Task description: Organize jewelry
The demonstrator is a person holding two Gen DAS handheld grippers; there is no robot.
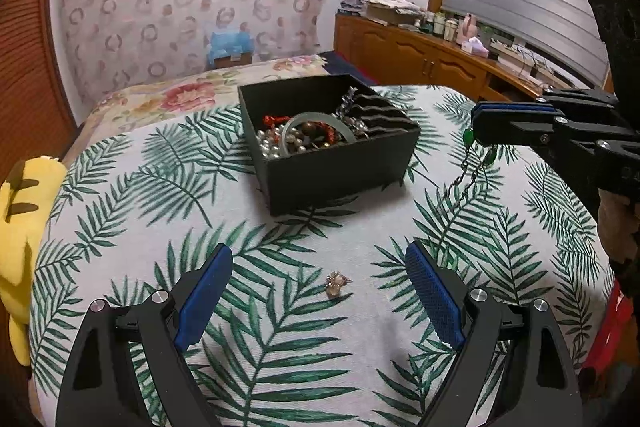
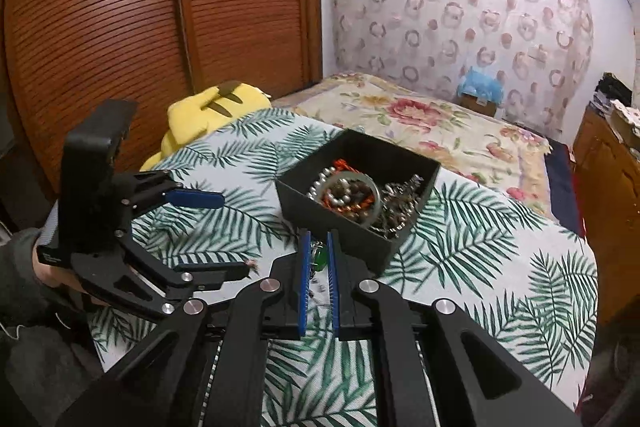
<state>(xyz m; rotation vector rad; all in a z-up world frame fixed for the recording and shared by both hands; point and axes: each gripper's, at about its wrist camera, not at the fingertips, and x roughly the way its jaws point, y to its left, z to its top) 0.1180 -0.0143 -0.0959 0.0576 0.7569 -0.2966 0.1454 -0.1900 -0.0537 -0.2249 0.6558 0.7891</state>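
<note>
Holding a green-bead chain [image 1: 470, 163] beside the box [image 1: 332, 163].
Right gripper [image 2: 319, 251] clamped on it; left gripper [image 1: 318, 269] jaws wide, over a charm [image 1: 337, 284].

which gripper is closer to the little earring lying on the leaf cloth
Left. The left gripper hangs open right over the earring, which lies between its fingers. The right gripper is off to the side, raised, shut on a green-beaded chain.

left wrist: looks down-forward, close | right wrist: likewise | shared: black box [image 1: 328, 143], leaf-print cloth [image 2: 500, 259]
</note>
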